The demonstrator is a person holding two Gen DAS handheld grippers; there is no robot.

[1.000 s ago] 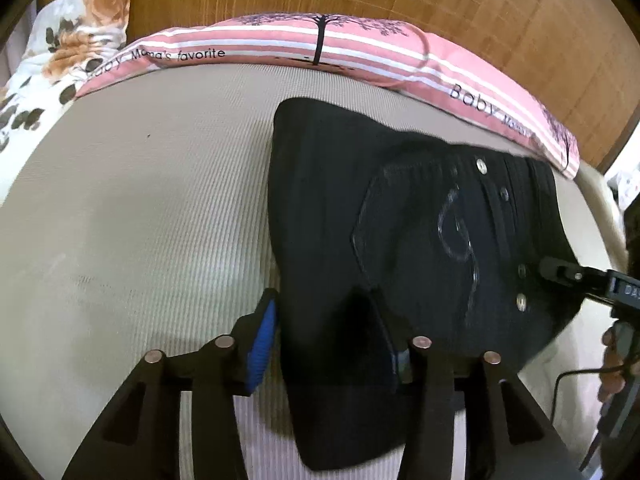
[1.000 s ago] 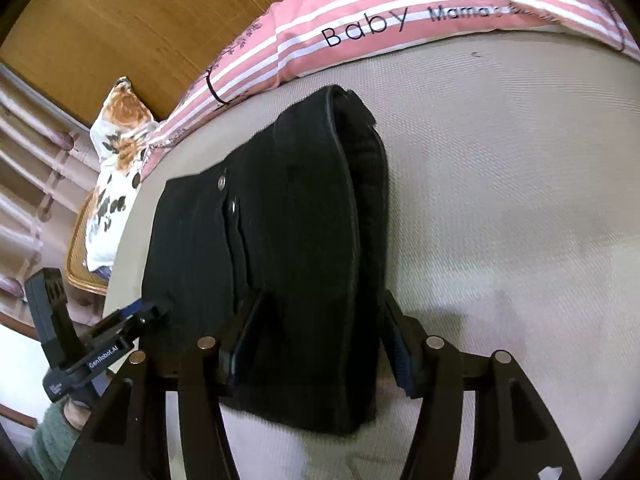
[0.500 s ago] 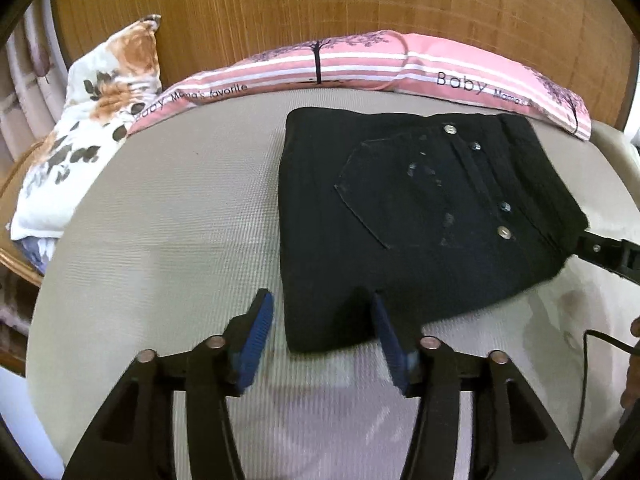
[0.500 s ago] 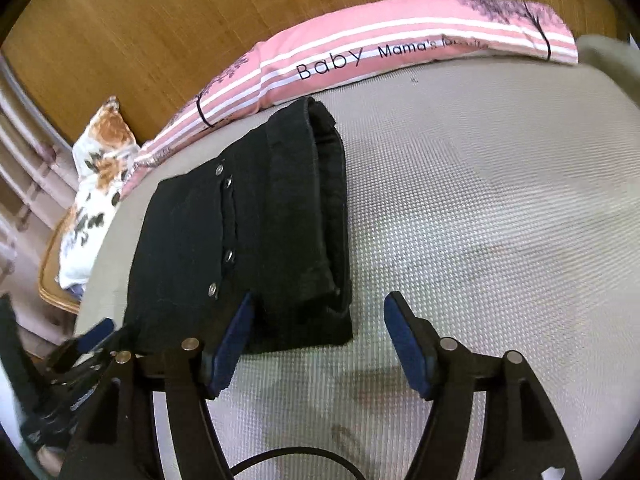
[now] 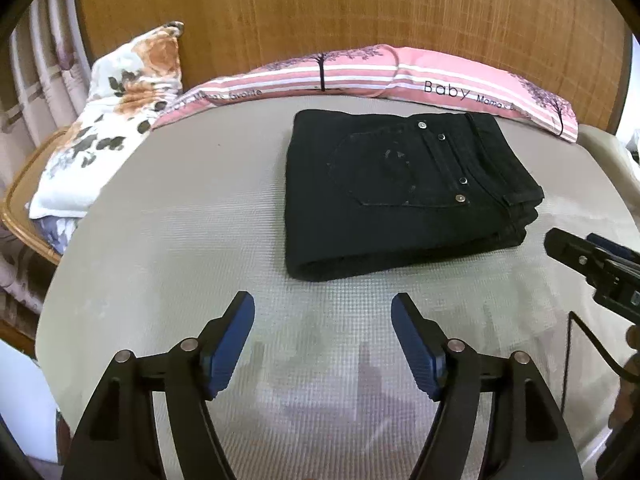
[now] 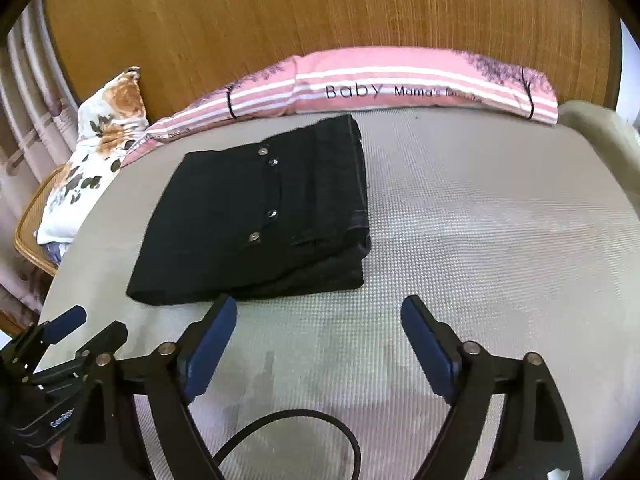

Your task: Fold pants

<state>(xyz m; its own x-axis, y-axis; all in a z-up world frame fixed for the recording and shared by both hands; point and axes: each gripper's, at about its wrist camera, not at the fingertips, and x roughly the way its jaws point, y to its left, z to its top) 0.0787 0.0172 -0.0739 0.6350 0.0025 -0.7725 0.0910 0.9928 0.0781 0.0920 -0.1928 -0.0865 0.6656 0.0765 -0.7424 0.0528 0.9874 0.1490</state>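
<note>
Item: pants (image 5: 400, 196), black denim, folded to a compact rectangle, pocket and rivets uppermost, lying flat on the mat (image 5: 192, 248); in the left wrist view at about 12 to 1 o'clock of centre, in the right wrist view at about 10 to 11 o'clock. Stacked waistband layers show along the bundle's right edge. Left gripper (image 5: 323, 344): jaws spread, holding nothing, clear of the cloth, with bare mat between its blue pads (image 5: 234, 344) and the bundle's near edge. Right gripper (image 6: 318, 350): likewise spread and empty, its left pad just beside the near edge. Change: a second ago both tools straddled the near edge of the bundle; half a second ago they were backing off; now both stand withdrawn and the pants lie unaided. Meaning, as a judgement: the last fold appears set and released, and the task looks finished or nearly so. Surround: pink pillow (image 5: 400, 76) at 12 o'clock, floral pillow (image 5: 116, 120) at 10 o'clock, wood headboard (image 5: 340, 12) behind.
</note>
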